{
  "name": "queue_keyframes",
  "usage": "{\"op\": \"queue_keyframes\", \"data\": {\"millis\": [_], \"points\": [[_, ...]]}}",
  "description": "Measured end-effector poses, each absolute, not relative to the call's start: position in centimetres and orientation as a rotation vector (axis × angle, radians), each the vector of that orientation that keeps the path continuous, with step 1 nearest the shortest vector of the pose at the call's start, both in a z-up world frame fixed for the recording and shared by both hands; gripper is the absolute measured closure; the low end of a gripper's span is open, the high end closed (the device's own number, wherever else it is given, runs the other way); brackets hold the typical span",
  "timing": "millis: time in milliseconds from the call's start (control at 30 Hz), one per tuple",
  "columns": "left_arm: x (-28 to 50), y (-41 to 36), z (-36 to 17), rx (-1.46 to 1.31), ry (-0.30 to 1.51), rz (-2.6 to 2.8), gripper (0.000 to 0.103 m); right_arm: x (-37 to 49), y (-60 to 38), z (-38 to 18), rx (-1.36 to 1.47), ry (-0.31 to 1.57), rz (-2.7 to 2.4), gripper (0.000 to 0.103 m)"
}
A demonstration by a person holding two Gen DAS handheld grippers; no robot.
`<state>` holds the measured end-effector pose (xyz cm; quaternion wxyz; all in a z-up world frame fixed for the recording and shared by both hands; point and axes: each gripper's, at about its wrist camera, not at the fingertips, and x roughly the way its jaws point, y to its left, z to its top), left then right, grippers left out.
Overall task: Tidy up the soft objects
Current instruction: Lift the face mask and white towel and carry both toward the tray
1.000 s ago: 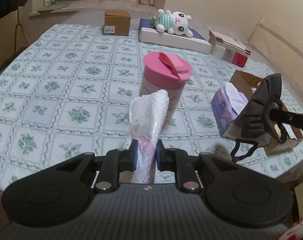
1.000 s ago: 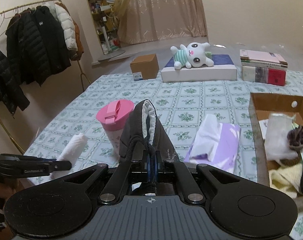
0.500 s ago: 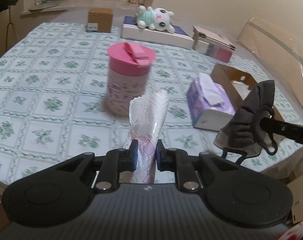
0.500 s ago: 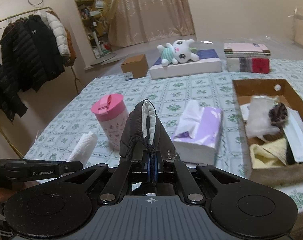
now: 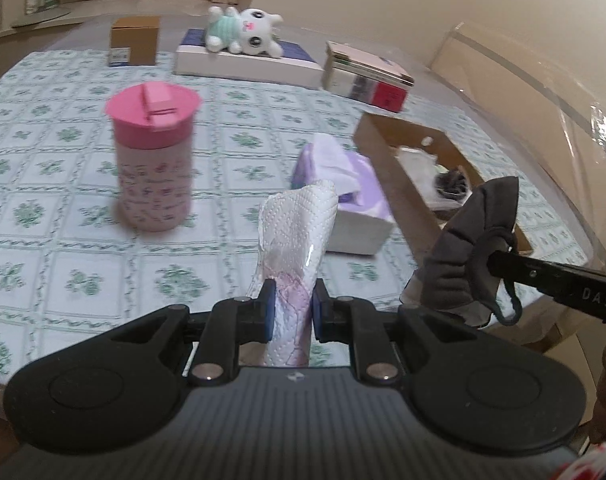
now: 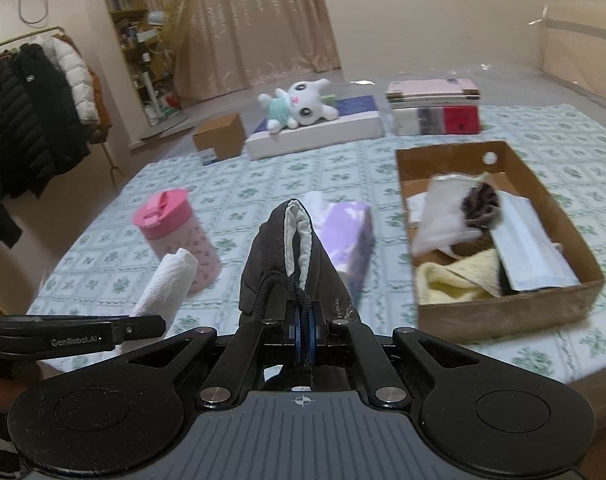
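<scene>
Only the right wrist view shows hanging coats point(image 6: 27, 120).

Embossed white paper towel point(image 5: 299, 224) in glossy plastic wrap; dark matt cloth mask point(image 6: 291, 264) with white lining; brown cardboard box point(image 6: 507, 312); patterned cloth covers the desk point(image 5: 63, 240).

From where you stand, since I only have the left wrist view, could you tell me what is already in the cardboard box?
Observer: In the right wrist view, the cardboard box holds a yellow cloth, a white face mask and a dark fuzzy item.
Operator: Thank you. What does the dark mask look like inside?
Observer: The dark mask, pinched shut in the right gripper, has a white lining.
Operator: And anything beyond the table's left side?
Observer: Dark and white jackets hang on a rack there.
</scene>
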<state>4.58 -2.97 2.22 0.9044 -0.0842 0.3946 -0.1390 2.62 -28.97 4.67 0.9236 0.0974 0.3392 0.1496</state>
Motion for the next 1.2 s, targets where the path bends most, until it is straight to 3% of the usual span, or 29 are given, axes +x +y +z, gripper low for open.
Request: {"op": "queue_keyframes", "data": {"millis": [1200], "points": [[8.6,-17.5,3.4,-0.072,0.811,-0.529,0.087,1.4,-39.7,6.1,0.199,0.666,0.051,0.099]]}}
